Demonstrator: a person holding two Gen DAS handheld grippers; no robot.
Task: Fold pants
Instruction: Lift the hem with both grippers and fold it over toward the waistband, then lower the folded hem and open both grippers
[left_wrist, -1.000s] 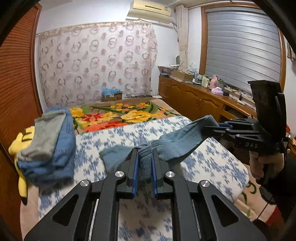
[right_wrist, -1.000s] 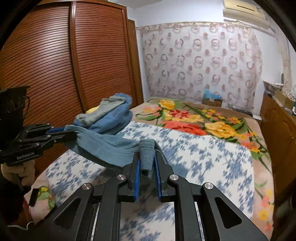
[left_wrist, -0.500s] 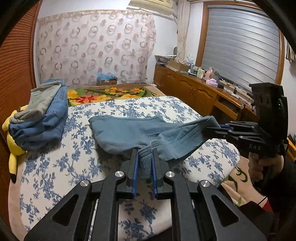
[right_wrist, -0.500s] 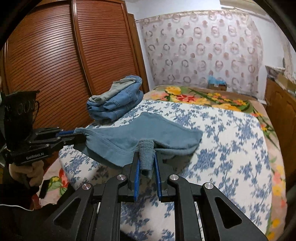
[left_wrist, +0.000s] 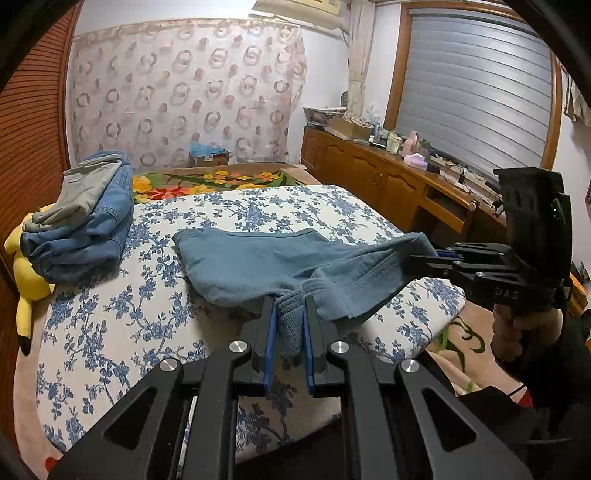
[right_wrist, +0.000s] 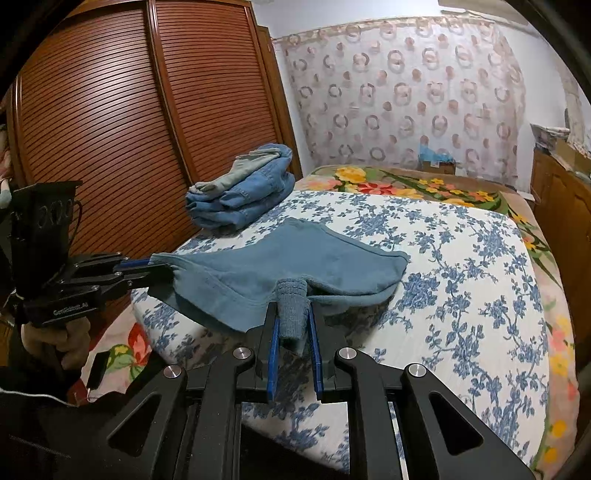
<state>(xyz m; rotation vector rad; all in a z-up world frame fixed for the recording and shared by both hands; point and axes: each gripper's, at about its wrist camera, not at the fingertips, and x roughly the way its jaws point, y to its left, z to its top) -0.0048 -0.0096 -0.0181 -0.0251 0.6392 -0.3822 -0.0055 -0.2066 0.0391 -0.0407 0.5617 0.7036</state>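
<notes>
Soft blue-grey knit pants (left_wrist: 273, 264) draped flat across blue-floral white bedsheet (left_wrist: 110, 314), near edge lifted. Left gripper (left_wrist: 289, 325) clamped on ribbed cuff; right gripper (right_wrist: 293, 325) clamped on other ribbed corner. Fabric taut between.

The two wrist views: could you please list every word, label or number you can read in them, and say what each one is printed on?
"DAS" on the body of the right gripper, seen from the left wrist view; any letters before it are hidden.
"GenRobot_AI", blurred and so uncertain, on the body of the left gripper, seen from the right wrist view.
The label on the cardboard box by the curtain is too small to read.
</notes>
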